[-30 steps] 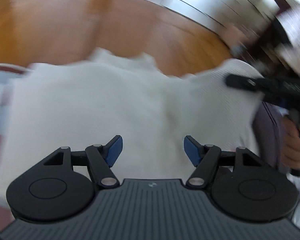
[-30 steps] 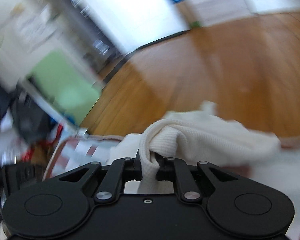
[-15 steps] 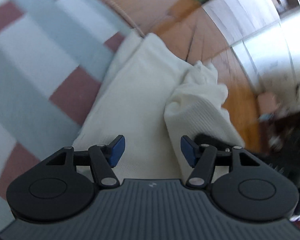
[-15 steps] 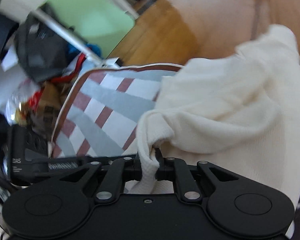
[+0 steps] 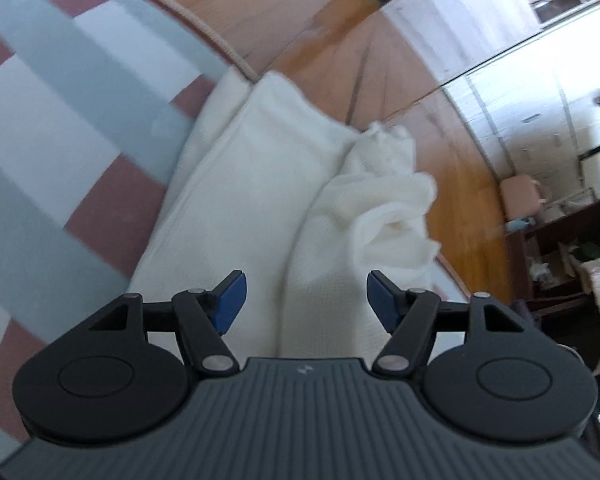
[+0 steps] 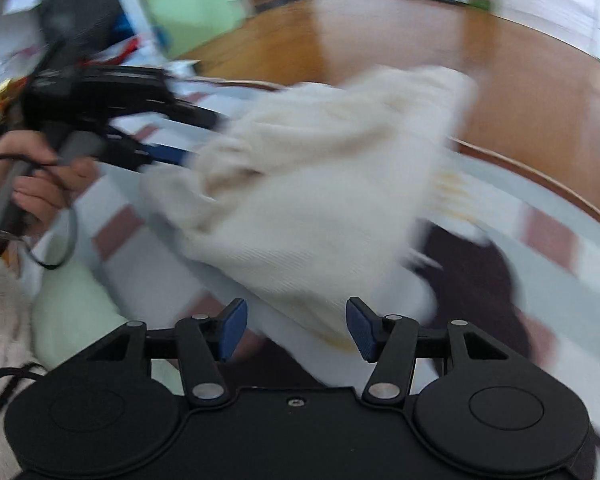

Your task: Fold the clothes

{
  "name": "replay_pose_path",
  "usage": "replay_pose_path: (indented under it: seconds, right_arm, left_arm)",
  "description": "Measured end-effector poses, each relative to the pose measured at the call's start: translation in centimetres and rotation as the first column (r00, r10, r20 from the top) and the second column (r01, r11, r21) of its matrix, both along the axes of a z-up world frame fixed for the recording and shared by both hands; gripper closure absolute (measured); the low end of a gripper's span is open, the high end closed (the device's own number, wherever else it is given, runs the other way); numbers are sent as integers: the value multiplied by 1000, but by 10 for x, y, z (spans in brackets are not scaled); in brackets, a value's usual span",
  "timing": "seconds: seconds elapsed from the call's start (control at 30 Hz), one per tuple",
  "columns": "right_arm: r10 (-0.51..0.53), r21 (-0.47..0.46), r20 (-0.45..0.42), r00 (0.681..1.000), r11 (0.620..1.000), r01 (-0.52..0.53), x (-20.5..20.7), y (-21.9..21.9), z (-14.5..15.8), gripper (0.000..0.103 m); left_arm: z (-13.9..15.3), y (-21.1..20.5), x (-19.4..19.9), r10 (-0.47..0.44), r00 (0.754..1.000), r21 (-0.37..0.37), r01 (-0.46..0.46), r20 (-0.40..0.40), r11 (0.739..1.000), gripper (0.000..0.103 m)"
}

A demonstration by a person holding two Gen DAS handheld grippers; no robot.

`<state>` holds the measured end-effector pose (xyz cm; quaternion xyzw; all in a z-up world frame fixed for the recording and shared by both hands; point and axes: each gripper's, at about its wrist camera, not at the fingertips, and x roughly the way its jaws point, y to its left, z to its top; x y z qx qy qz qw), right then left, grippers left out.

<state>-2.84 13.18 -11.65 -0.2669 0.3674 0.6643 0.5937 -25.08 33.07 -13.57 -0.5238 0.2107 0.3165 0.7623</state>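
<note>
A cream knit garment [image 5: 260, 208] lies folded in long layers on a striped rug [image 5: 60, 128], with a bunched end [image 5: 392, 200] near the rug's edge. My left gripper [image 5: 304, 300] hovers just over it, jaws opening, blue pads apart and nothing pinched. In the right wrist view the same garment [image 6: 308, 200] is blurred. My right gripper [image 6: 296, 326] is over its near corner with its jaws opening. The cloth shows between the pads but they do not press on it. A hand [image 6: 40, 188] holds the left gripper [image 6: 188, 136] at the garment's far left side.
A dark garment [image 6: 472, 276] lies on the rug [image 6: 140, 264] to the right of the cream one. A pale green cloth [image 6: 68, 312] sits at the near left. Wooden floor [image 5: 300, 40] surrounds the rug. A dark shelf unit [image 5: 560, 260] stands at the right.
My right gripper was shut on a fold of the cream garment and has now let it go, jaws apart. The garment has come down onto the rug. My left gripper rolled and sank toward it.
</note>
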Motion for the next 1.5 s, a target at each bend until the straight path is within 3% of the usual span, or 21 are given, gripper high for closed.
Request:
replay_pose_path:
  seconds: [0.1, 0.17, 0.23, 0.33, 0.43, 0.57, 0.6, 0.63, 0.7, 0.83, 0.9, 1.03, 1.1, 1.13, 1.2, 1.23, 1.33, 1.43, 1.5]
  right_arm:
    - [-99, -1, 67, 993, 995, 100, 19, -24, -1, 42]
    - [-73, -17, 96, 993, 997, 75, 21, -27, -5, 42]
    - [11, -29, 172, 985, 1000, -6, 7, -24, -9, 43]
    - [74, -12, 227, 971, 997, -73, -10, -18, -11, 42]
    - [36, -13, 165, 986, 999, -34, -8, -4, -17, 45]
    - [-21, -7, 256, 967, 1000, 23, -5, 12, -23, 46]
    - [-19, 3, 249, 968, 1000, 19, -4, 13, -21, 50]
    - [-16, 14, 253, 967, 1000, 13, -3, 12, -19, 60]
    - [-24, 38, 334, 942, 999, 11, -12, 8, -17, 63]
    - [-21, 54, 427, 904, 999, -3, -28, 0, -19, 63]
    - [-19, 64, 399, 917, 998, -7, -28, -1, -16, 63]
    - [-67, 56, 269, 961, 997, 54, -13, 7, -13, 63]
    - [-66, 30, 241, 968, 998, 60, -9, 11, -20, 62]
    - [-46, 21, 275, 960, 999, 42, -11, 14, -24, 60]
    - [-33, 22, 293, 956, 999, 28, -14, 17, -27, 55]
    - [-35, 24, 283, 958, 999, 29, -14, 19, -27, 54]
    - [-37, 30, 254, 966, 999, 31, -16, 24, -27, 53]
    - [-10, 28, 218, 976, 1000, 4, -21, 24, -23, 53]
    - [8, 27, 193, 981, 1000, -14, -24, 25, -21, 59]
  left_arm:
    - [11, -6, 12, -45, 997, 80, 50, -68, 996, 37]
    - [17, -13, 26, -72, 983, 150, 97, -166, 984, 37]
    - [17, -19, 44, -80, 952, 210, 146, -295, 967, 37]
    - [9, -15, 54, -117, 954, 170, 168, -275, 971, 38]
    - [10, -16, 54, -132, 951, 193, 190, -278, 963, 38]
    - [10, -15, 44, -132, 959, 171, 178, -252, 969, 37]
    - [13, -15, 43, -129, 955, 163, 176, -268, 971, 37]
    - [16, -15, 43, -121, 941, 158, 178, -316, 971, 37]
    - [23, -19, 43, -84, 906, 199, 181, -415, 963, 37]
    - [20, -16, 38, -135, 930, 167, 201, -342, 965, 37]
    - [14, -13, 37, -180, 945, 122, 220, -273, 968, 37]
    - [9, -15, 52, -266, 930, 97, 298, -255, 949, 34]
    - [4, -18, 61, -274, 923, 98, 309, -270, 946, 35]
    - [-1, -20, 66, -271, 912, 104, 316, -308, 943, 48]
    - [-9, -24, 77, -255, 880, 135, 332, -401, 934, 85]
    - [-5, -29, 80, -239, 876, 179, 338, -418, 924, 89]
    - [25, -38, 72, -157, 913, 339, 294, -377, 894, 90]
    - [51, -28, 41, -48, 964, 351, 142, -262, 925, 90]
    - [61, -21, 21, 14, 976, 338, 62, -218, 939, 90]
